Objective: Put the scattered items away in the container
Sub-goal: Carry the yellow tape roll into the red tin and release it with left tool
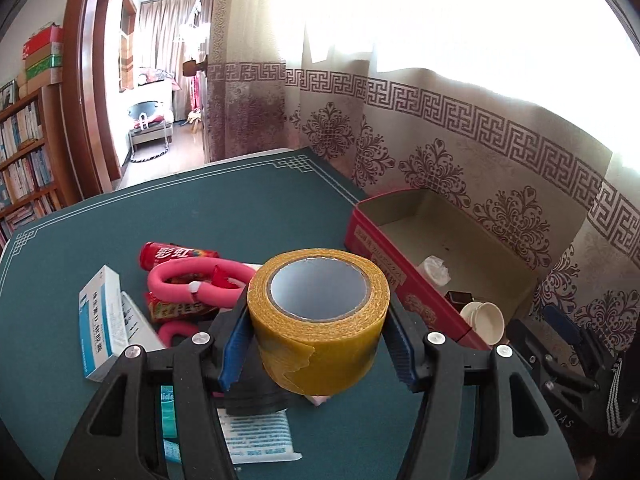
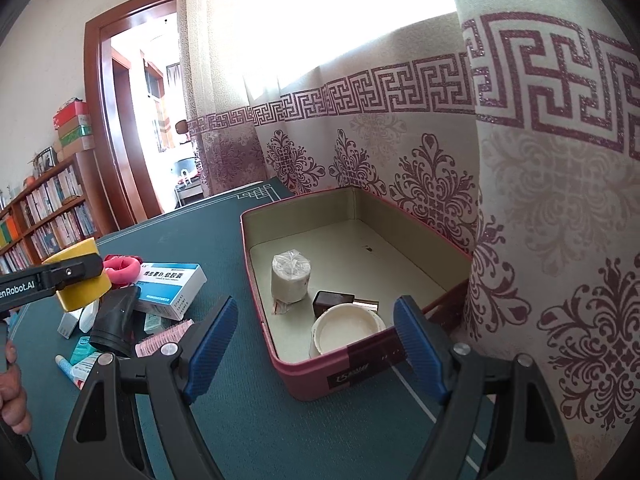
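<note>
Yellow tape roll (image 1: pixel 318 320) clamped in the left gripper (image 1: pixel 316 344), lifted above the clutter on the green table mat (image 1: pixel 224 216).

Only the right wrist view looks down into the red container (image 2: pixel 304 384), showing a wrapped white roll (image 2: pixel 291 278), a dark small box (image 2: pixel 332 302) and a white cup (image 2: pixel 346 330) inside (the left view catches just a corner of these). The tape sits between the left blue pads (image 1: pixel 236 344), which press both its sides. The right gripper (image 2: pixel 316 348) stands wide and empty, just before the container's near wall.
</note>
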Available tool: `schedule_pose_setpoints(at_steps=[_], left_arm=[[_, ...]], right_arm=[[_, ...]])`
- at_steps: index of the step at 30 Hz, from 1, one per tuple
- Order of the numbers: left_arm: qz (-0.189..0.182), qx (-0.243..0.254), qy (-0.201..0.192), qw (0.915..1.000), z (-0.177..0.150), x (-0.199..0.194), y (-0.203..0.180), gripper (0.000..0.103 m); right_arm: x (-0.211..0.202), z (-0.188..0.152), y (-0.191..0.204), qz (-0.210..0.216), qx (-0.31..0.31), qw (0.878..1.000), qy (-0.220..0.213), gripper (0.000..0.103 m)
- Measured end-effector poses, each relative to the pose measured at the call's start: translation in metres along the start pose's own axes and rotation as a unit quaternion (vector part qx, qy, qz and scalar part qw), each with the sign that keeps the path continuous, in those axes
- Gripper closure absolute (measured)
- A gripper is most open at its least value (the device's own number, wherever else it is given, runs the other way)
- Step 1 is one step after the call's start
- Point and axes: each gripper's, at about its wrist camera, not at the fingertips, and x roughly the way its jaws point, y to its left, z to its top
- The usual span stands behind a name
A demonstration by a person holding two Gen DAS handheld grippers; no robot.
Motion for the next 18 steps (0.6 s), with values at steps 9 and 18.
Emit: schedule_pose_setpoints(at_steps=[9,18], left_arm=[[-0.073,0.048,0.005,0.9962,0.035,0.046,-0.078,0.041],[-0.116,0.088,0.029,0.989,0.046,0.074,-0.125,0.034]], right_arm=[[-0.009,-0.003,-0.004,0.001,0.0,1.0,-0.017,0.02],[-0.008,-0.005,-0.015,0.007,0.016,1.0,-0.008,0.02]])
